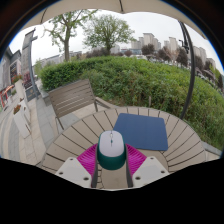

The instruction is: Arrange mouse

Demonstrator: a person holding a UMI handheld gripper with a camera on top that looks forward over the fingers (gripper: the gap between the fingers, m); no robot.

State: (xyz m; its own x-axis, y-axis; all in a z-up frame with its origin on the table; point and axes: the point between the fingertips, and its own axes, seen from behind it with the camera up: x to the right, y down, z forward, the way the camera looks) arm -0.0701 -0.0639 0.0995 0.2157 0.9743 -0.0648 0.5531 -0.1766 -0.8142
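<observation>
mouse point(111, 148) white on top with a teal band, sits between the 2 pink pads point(88, 158), which look pressed against its flanks; gripper point(111, 160) judged clamped on it. it is over the near part of the slatted round table point(75, 135). blue mat point(143, 131) lies just beyond, to the right, likely the target. whether the mouse touches the slats cannot be told. chair point(72, 99) far left, hedge point(130, 75) behind. side grip keeps the mouse level for placing.
</observation>
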